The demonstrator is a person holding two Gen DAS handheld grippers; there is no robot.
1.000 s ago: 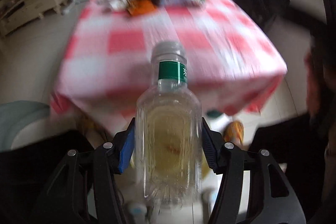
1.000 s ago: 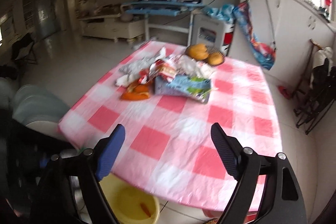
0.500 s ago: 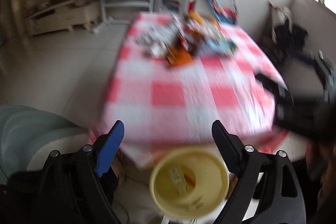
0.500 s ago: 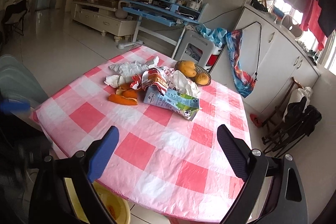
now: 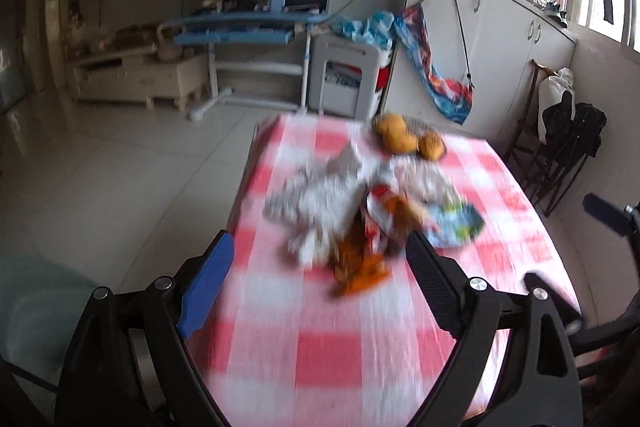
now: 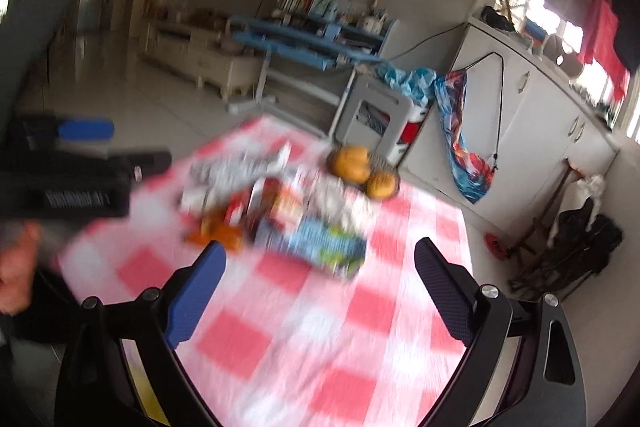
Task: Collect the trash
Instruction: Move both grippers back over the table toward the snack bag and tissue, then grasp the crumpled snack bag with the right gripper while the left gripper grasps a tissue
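Note:
A blurred pile of trash lies at the far end of the red-and-white checked table (image 5: 320, 355): crumpled white paper (image 5: 320, 199), orange peel (image 5: 360, 271), a red-and-white wrapper (image 5: 380, 203) and a blue-green carton (image 5: 456, 223). My left gripper (image 5: 320, 241) hovers over the table's near edge, open and empty. My right gripper (image 6: 320, 245) is open and empty too, and the carton (image 6: 320, 243) lies just beyond its fingertips. In the right wrist view the left gripper (image 6: 120, 145) shows at the left with a hand (image 6: 16, 267) below it.
A basket of orange-yellow fruit (image 5: 400, 139) stands behind the pile. A pale green chair (image 5: 36, 307) is at the table's near left. A yellow bucket's edge (image 6: 146, 399) shows under the table's front. A white stool (image 5: 352, 79), blue desk (image 5: 240, 31) and folded black chair (image 5: 568, 135) stand beyond.
The left gripper opened and let go of a clear bottle, which landed in the yellow bucket. It then rose and swung up to face the pile. The right gripper shifted slightly and widened.

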